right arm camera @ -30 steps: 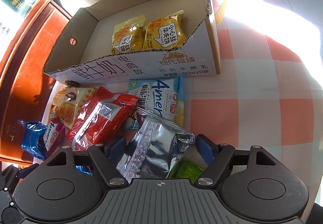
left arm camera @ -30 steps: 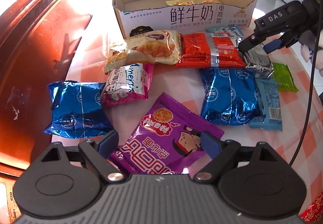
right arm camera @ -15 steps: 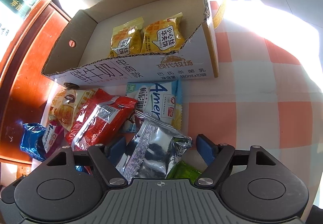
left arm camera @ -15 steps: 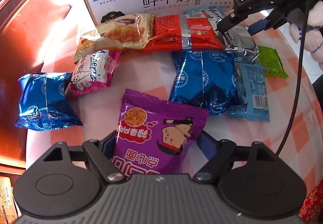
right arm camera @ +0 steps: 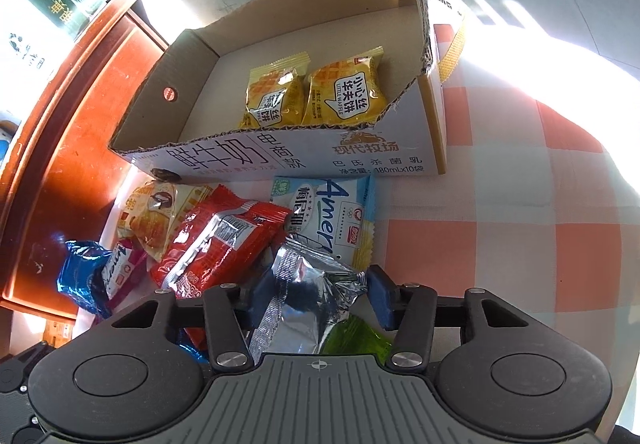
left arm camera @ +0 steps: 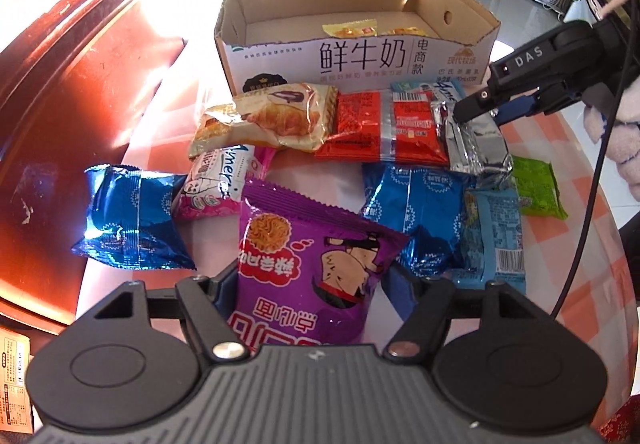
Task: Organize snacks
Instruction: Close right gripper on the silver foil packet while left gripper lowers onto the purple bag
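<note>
Since one second earlier, both pairs of jaws have been closing: the right gripper (right arm camera: 318, 298) is now clenched on the silver foil packet (right arm camera: 310, 302), crumpled between its blue pads, and the left gripper (left arm camera: 306, 284) is pressed against both sides of the purple noodle packet (left arm camera: 310, 264), whose top is raised nearer the camera than before.

Right wrist view only: two yellow waffle packets (right arm camera: 316, 93) lying side by side on the floor of the cardboard box (right arm camera: 280, 153); from the left wrist only their top edges are seen.

Left wrist view only: two glossy blue foil pillow packs (left arm camera: 130, 219), a flat light-blue packet (left arm camera: 498, 232).

Both views: red packet (left arm camera: 384, 127), croissant packet (left arm camera: 272, 115), green packet (left arm camera: 536, 187), orange-checked tablecloth (right arm camera: 500, 244), just in front of the box.
</note>
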The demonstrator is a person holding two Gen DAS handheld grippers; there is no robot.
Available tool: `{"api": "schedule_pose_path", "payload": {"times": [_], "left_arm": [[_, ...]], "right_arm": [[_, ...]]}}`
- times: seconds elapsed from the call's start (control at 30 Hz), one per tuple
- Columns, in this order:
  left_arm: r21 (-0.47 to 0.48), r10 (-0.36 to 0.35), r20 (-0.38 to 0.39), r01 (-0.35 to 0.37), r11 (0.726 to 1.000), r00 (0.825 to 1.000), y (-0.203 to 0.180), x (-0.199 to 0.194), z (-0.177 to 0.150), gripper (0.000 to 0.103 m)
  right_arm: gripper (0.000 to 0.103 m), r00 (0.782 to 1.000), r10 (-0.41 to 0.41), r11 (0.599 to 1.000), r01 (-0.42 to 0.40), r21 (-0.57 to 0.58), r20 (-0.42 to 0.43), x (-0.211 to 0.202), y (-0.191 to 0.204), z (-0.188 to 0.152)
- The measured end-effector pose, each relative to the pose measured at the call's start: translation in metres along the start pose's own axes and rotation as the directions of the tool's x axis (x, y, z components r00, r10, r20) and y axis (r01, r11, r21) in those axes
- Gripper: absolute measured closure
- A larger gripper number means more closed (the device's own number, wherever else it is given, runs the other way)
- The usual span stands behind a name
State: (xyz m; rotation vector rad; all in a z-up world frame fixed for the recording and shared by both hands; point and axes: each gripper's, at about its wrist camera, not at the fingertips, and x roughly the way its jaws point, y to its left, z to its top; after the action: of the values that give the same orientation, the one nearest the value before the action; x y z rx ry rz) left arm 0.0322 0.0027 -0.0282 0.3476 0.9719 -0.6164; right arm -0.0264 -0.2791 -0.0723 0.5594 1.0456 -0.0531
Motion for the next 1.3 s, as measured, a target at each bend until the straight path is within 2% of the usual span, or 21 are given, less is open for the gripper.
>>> {"api": "schedule_pose_path", "payload": {"times": [0.2, 0.27, 0.33, 0.43, 0.5, 0.63, 0.7, 0.77, 0.8, 0.9, 1.0, 1.1, 1.2, 1.27, 1.3], "left_arm": [[-0.100, -0.031, 0.093, 0.040, 0.994, 0.995, 0.009, -0.016, 0.017, 0.032], [-0.122, -0.022, 0.110, 0.035, 0.992, 0.994, 0.009, -0.016, 0.024, 0.032], [-0.128, -0.005, 0.124, 0.021, 0.992, 0.992, 0.008, -0.015, 0.030, 0.032], [-0.149, 0.009, 0.129, 0.011, 0.989, 0.992, 0.006, -0.011, 0.035, 0.032], [-0.149, 0.039, 0.119, -0.021, 0.989, 0.992, 0.003, -0.007, 0.036, 0.032], [-0.141, 0.098, 0.078, -0.086, 0.986, 0.992, 0.003, 0.002, 0.033, 0.032], [-0.156, 0.113, 0.055, -0.103, 0.982, 0.992, 0.005, 0.008, 0.030, 0.032], [-0.168, 0.124, 0.043, -0.115, 0.979, 0.991, 0.006, 0.011, 0.029, 0.032], [-0.170, 0.140, 0.039, -0.131, 0.977, 0.989, 0.006, 0.012, 0.028, 0.032], [-0.168, 0.150, 0.033, -0.143, 0.975, 0.988, 0.005, 0.014, 0.029, 0.032], [-0.161, 0.148, 0.043, -0.140, 0.977, 0.988, 0.002, 0.012, 0.031, 0.032], [-0.157, 0.157, 0.043, -0.148, 0.976, 0.987, 0.000, 0.013, 0.033, 0.032], [-0.154, 0.166, 0.046, -0.157, 0.975, 0.985, -0.003, 0.015, 0.037, 0.032], [-0.148, 0.171, 0.053, -0.162, 0.976, 0.984, -0.006, 0.014, 0.040, 0.032], [-0.146, 0.172, 0.057, -0.162, 0.976, 0.984, -0.007, 0.015, 0.042, 0.032]], "right_arm": [[0.056, 1.000, 0.001, 1.000, -0.001, 0.027, 0.000, -0.001, -0.008, 0.001], [0.052, 1.000, 0.007, 0.999, -0.007, 0.040, -0.014, 0.002, -0.007, 0.001], [0.042, 0.999, 0.001, 0.999, 0.001, 0.047, -0.039, 0.006, -0.005, 0.000], [0.033, 0.997, -0.018, 0.997, 0.023, 0.068, -0.080, 0.010, -0.001, -0.004], [0.030, 0.995, -0.030, 0.997, 0.036, 0.065, -0.090, 0.013, 0.003, -0.007], [0.027, 0.996, -0.054, 0.998, 0.051, -0.040, -0.077, 0.019, 0.023, -0.012], [0.027, 0.994, -0.094, 0.987, 0.086, -0.137, -0.050, 0.023, 0.036, -0.017], [0.029, 0.991, -0.130, 0.964, 0.122, -0.235, -0.015, 0.027, 0.047, -0.022], [0.033, 0.990, -0.139, 0.951, 0.134, -0.278, -0.001, 0.028, 0.051, -0.025], [0.041, 0.991, -0.134, 0.915, 0.132, -0.380, 0.021, 0.025, 0.057, -0.031], [0.044, 0.990, -0.129, 0.866, 0.139, -0.480, 0.054, 0.018, 0.063, -0.037], [0.044, 0.991, -0.109, 0.830, 0.137, -0.540, 0.083, 0.009, 0.067, -0.042], [0.045, 0.992, -0.085, 0.829, 0.125, -0.545, 0.097, -0.001, 0.068, -0.041], [0.063, 0.990, -0.067, 0.820, 0.126, -0.558, 0.125, -0.010, 0.069, -0.040], [0.067, 0.989, -0.054, 0.818, 0.123, -0.562, 0.137, -0.015, 0.071, -0.040]]}}
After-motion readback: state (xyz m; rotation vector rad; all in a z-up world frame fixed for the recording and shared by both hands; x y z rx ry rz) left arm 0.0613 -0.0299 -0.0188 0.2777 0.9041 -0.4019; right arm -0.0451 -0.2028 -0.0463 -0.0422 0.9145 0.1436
